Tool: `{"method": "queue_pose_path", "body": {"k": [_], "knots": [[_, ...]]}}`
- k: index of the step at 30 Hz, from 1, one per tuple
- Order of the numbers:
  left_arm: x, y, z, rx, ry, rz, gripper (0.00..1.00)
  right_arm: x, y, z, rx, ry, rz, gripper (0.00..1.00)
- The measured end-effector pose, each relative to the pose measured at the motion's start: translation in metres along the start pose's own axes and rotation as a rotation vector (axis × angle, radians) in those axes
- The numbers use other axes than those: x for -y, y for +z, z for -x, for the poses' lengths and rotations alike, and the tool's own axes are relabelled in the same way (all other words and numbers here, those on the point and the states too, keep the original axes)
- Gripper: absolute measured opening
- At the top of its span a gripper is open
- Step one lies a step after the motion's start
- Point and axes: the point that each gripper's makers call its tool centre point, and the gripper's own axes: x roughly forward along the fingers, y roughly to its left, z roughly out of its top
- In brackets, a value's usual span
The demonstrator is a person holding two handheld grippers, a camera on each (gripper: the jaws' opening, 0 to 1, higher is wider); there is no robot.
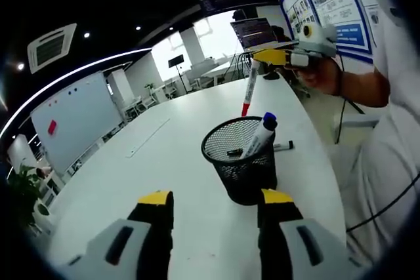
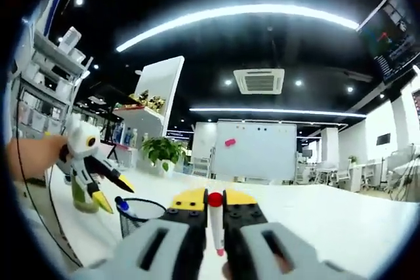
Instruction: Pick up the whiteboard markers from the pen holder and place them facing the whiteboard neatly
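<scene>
A black mesh pen holder (image 1: 241, 162) stands on the white table (image 1: 164, 162), just ahead of my left gripper (image 1: 216, 198), whose jaws are open with nothing between them. A blue-capped marker (image 1: 262, 132) leans inside the holder. A thin marker (image 1: 283, 146) lies on the table behind it. Above and beyond the holder, my right gripper (image 1: 269, 57) is shut on a red-capped marker (image 1: 250, 90) that hangs cap down. In the right gripper view the red-capped marker (image 2: 214, 218) sits between the shut jaws of the right gripper (image 2: 214, 200), facing the whiteboard (image 2: 252, 152). The left gripper (image 2: 113, 193) hovers open by the holder (image 2: 141, 214).
The large whiteboard (image 1: 75, 119) stands past the table's far left side. An open laptop (image 1: 252, 31) sits at the table's far end. A person's hand (image 1: 321, 73) and sleeve are at the right. A potted plant (image 2: 162, 150) and shelves (image 2: 39, 96) stand beyond the table.
</scene>
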Motion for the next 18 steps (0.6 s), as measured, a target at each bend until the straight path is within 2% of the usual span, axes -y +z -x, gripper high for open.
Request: {"method": "queue_pose_path", "body": {"k": [10,18], "knots": [[0.0,-0.001,0.0,-0.002,-0.001,0.001,0.53,-0.009,-0.013,0.004,-0.027,0.006,0.017,0.08],[0.0,-0.001,0.0,-0.002,0.0,0.0,0.53,-0.006,-0.019,0.006,-0.044,-0.004,0.027,0.08]]}}
